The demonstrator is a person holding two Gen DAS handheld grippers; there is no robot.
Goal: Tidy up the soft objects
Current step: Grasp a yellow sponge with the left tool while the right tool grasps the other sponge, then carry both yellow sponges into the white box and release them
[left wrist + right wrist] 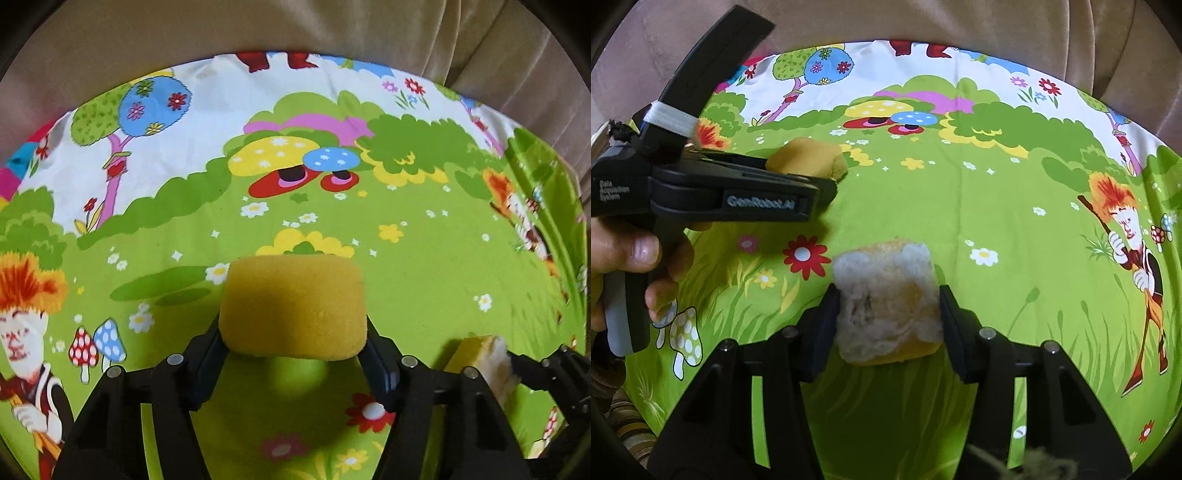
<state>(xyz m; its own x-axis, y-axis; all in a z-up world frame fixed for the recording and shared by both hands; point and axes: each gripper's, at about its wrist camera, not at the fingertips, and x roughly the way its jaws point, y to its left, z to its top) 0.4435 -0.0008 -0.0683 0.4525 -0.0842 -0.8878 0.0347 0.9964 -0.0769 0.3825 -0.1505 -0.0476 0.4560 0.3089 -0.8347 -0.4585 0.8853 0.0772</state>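
Observation:
A plain yellow sponge [291, 314] sits between the fingers of my left gripper [293, 345], whose pads press on both its sides; it hangs just above the cartoon-printed cloth [406, 280], with a soft shadow under it. My right gripper [888, 319] is shut on a second yellow sponge with a frayed white face [886, 302], also held a little over the cloth. In the right wrist view the left gripper [812, 173] and its sponge [809, 157] lie to the upper left. The worn sponge [484, 354] shows at the lower right of the left wrist view.
The bright green cloth [997, 206] covers a round surface; beige upholstery [332, 26] rises behind its far edge. A person's hand [635, 254] grips the left tool's handle at the left.

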